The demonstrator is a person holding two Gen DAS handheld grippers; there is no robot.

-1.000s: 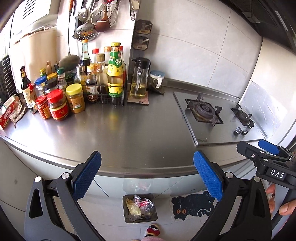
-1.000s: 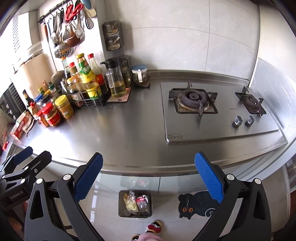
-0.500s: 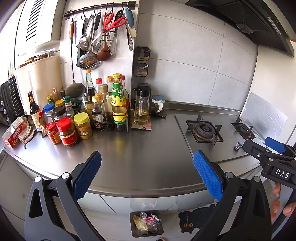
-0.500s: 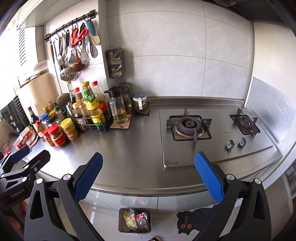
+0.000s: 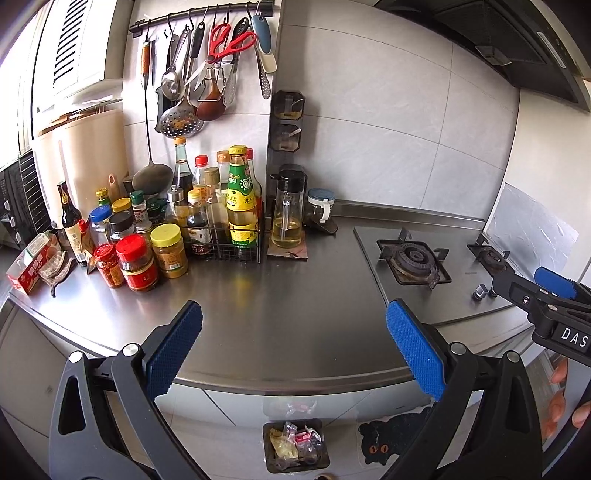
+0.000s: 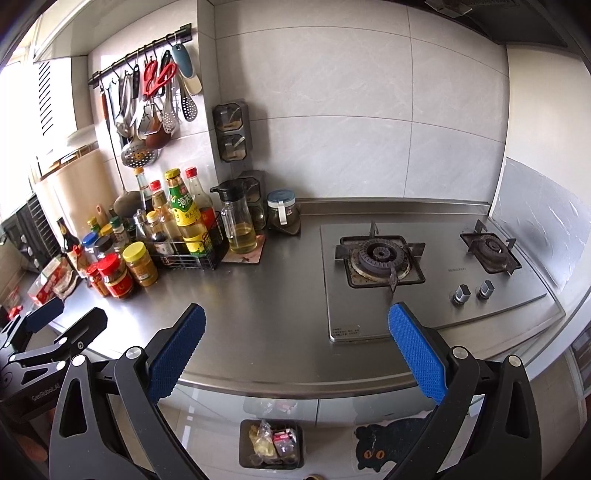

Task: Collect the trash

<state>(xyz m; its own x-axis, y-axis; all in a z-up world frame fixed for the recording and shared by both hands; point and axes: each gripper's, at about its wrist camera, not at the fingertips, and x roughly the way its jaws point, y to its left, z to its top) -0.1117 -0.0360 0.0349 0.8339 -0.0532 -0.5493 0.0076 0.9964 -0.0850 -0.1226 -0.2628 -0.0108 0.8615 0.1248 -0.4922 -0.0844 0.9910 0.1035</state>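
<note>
Left gripper [image 5: 293,345]: jaws spread wide, nothing between the blue pads, held above the near edge of the steel counter [image 5: 280,317]
Right gripper [image 6: 297,347]: jaws released wide too, empty, over the same near edge; its tip also shows at the right of the left wrist view
Trash bin [image 6: 270,444]: small dark rectangular box on the floor just in front of the cabinets, below both grippers; holds crumpled wrappers [image 6: 275,441], a yellowish one on the left, clear and pink-red ones on the right
Cat mat [image 6: 384,445]: black, on the floor just right of the bin
Jars [image 5: 147,254]: red-lidded and yellow-lidded ones in a cluster at the left of the counter, filled with red and ochre pastes
Wire basket [image 5: 225,242]: behind the jars, packed with upright sauce bottles, a green-labelled bottle of yellow liquid at its right end
Oil dispenser [image 5: 286,212]: clear, black-topped, about a third full of yellow oil, on a mat right of the basket
Small glass jar [image 5: 320,206]: blue lid, just right of the dispenser, contents unclear
Gas hob [image 6: 424,273]: two burners, at the right
Utensil rail [image 5: 207,14]: on the far wall, hung with ladles, a skimmer and red scissors
</note>
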